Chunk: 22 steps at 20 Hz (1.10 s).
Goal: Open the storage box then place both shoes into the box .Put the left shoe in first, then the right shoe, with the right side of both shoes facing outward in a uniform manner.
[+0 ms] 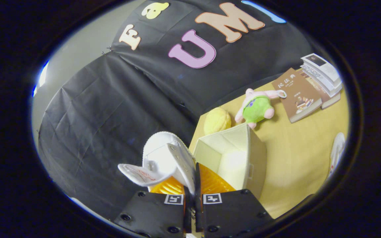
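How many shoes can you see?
2. One white shoe is pinched in the tongs, held up beside the open box. The other shoe lies on the table far past the box, partly cut off.

The brown book (296, 96) by the table's (293, 155) far edge is showing big Chinese letters, too small to read.

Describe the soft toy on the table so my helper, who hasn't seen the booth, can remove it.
On the yellow table, look past the open cream fabric storage box ahead of the gripper, which is shut on a white shoe. The pink-and-green plush toy lies between a yellow ball and a brown book.
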Motion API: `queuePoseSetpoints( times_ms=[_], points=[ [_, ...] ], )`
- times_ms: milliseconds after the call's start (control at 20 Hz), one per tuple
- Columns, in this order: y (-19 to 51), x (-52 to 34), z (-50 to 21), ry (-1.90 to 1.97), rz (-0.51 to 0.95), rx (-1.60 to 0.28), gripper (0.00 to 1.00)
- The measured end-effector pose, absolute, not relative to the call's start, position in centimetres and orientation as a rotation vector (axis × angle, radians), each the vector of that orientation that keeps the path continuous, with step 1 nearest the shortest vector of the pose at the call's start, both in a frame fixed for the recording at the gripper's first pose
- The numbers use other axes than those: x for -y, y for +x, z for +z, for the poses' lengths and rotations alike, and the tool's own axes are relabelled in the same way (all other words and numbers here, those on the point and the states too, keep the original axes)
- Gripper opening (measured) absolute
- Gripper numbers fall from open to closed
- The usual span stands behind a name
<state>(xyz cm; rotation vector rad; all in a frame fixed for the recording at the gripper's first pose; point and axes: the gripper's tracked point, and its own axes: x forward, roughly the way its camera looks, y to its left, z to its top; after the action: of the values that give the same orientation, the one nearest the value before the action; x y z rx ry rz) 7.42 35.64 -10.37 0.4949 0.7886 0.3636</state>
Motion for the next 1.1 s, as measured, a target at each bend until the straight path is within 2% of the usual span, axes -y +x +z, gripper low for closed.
queuePoseSetpoints(
  times_ms=[350,650,850,1100],
  points=[
    [10.7,-37.1,-18.2,0.469,0.169,-0.883,0.08],
    [13.5,-34.4,-20.4,0.545,-0.026,-0.872,0.08],
    [12.7,-33.3,-23.4,0.645,-0.205,-0.924,0.08],
    [11.8,-33.8,-26.2,0.655,-0.303,-0.956,0.08]
  ],
)
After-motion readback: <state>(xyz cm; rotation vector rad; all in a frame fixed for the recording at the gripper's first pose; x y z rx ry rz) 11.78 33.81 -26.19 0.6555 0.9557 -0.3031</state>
